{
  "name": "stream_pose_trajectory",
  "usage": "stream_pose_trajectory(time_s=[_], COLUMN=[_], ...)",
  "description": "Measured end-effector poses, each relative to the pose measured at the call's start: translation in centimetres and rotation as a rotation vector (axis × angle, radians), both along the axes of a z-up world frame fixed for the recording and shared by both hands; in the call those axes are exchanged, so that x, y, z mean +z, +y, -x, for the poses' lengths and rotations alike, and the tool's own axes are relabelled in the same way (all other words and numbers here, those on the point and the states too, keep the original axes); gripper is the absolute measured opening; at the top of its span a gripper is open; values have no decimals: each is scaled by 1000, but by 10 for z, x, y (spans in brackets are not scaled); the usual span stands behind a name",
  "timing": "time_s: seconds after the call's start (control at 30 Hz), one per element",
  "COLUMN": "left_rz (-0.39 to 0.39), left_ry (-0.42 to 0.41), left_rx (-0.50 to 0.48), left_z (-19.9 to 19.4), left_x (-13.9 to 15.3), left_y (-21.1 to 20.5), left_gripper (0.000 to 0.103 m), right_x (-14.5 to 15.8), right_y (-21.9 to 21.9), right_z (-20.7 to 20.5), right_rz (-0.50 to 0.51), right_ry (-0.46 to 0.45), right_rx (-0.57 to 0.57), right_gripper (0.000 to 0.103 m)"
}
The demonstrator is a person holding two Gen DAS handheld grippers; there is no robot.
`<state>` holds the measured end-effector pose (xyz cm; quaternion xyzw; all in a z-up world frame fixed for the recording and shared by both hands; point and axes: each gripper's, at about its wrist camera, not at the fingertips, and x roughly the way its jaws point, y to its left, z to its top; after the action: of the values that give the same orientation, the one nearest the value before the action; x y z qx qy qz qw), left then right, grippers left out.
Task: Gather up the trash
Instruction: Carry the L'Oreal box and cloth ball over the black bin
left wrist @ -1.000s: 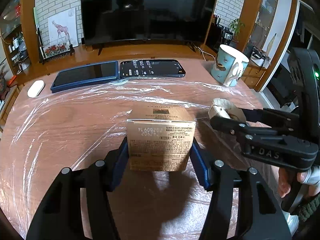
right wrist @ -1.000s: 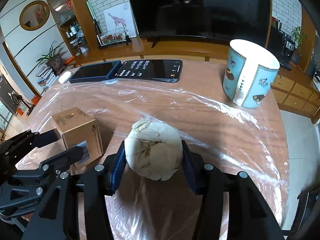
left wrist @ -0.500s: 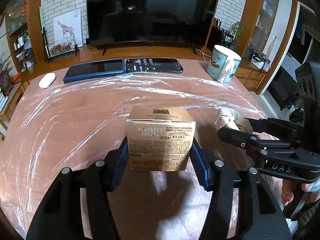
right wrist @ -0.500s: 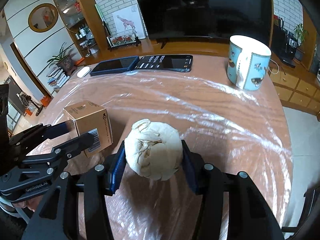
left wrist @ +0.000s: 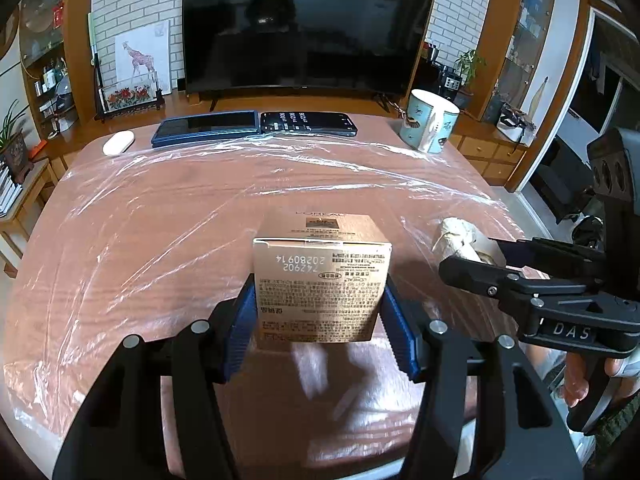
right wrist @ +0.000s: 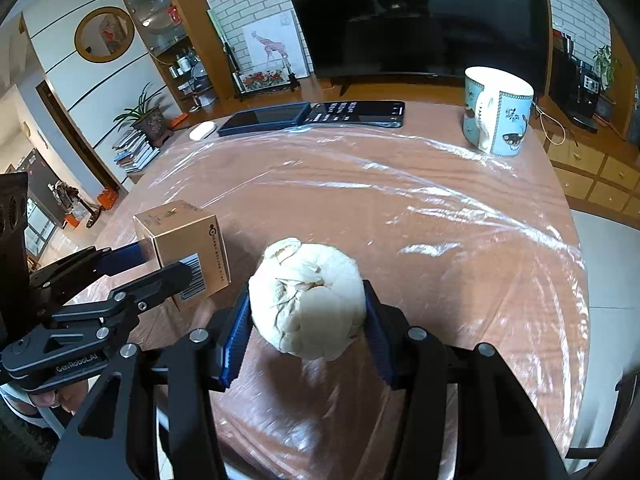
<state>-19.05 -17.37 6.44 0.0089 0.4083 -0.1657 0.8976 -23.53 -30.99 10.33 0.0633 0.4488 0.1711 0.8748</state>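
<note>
Compared with one second ago, both views show more of the table point(left wrist: 160, 240); the mug point(left wrist: 429, 126), the phone point(left wrist: 308, 123) and the tablet point(left wrist: 206, 128) sit smaller and higher in the frame; both grips are unchanged. The left gripper point(left wrist: 320, 312) is clamped on the tan cardboard box point(left wrist: 322, 284) at lower centre, its blue pads pressing both side faces. The right gripper point(right wrist: 306, 316) is closed on the crumpled paper ball point(right wrist: 308, 300) at lower centre. Each load hangs clear above the surface. Wrinkled clear plastic film point(right wrist: 440, 208) covers the reddish wood tabletop; a white mouse point(left wrist: 118, 142) lies at upper left; a dark television point(left wrist: 308, 28) and a giraffe picture point(left wrist: 140, 60) stand behind.
</note>
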Motion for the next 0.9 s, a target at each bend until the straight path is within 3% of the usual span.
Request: stream_pose_trajectory(time_s=[0.9], left_rz=[10], left_ry=[-10], left_rx=[-201], left_z=[92], left_x=[8], left_y=[90], left_gripper=[59], right_x=[-4], right_y=[102], right_z=[124], right_rz=[2], right_ry=[54], right_rx=[-63], right_gripper=[51])
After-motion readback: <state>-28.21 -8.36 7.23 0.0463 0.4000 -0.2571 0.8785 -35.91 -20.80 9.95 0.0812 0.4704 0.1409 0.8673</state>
